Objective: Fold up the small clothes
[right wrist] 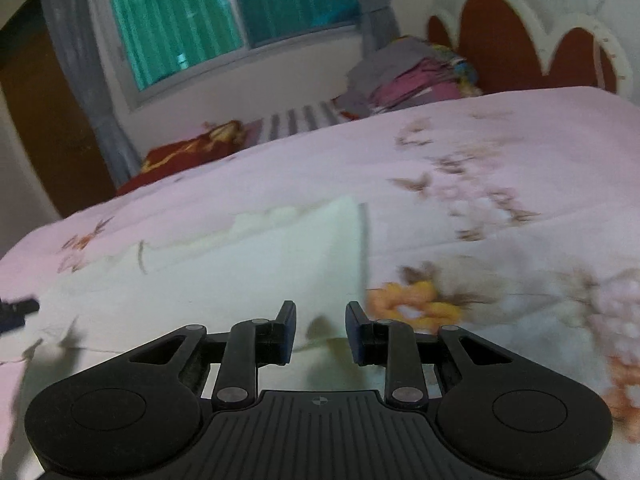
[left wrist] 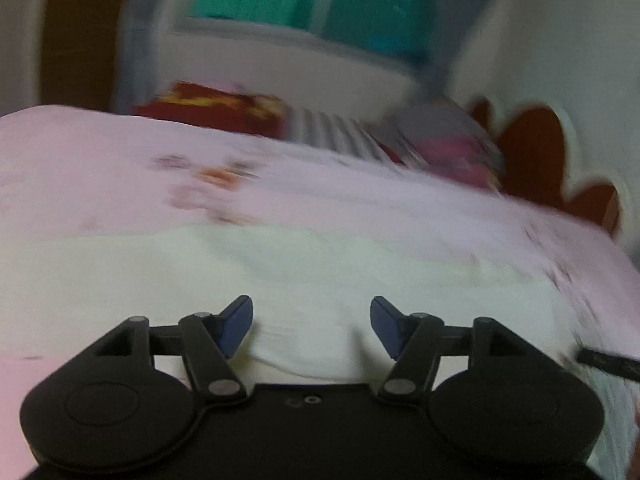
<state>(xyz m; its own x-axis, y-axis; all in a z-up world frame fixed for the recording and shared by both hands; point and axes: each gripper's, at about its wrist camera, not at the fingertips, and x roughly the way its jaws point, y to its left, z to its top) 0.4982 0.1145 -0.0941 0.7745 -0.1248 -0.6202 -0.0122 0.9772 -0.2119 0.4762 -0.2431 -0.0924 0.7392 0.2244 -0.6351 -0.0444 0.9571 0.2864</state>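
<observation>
I see teal-curtained window behind bed; scalloped red headboard right of window, brown door left.

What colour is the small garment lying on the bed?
Pale cream, almost white; the garment shows best in the right wrist view, on the pink floral bedspread.

I find no text, label, brand or number that I can read in either view. The floral bedspread bears only a flower print, and the left view is too blurred for any lettering.
</observation>
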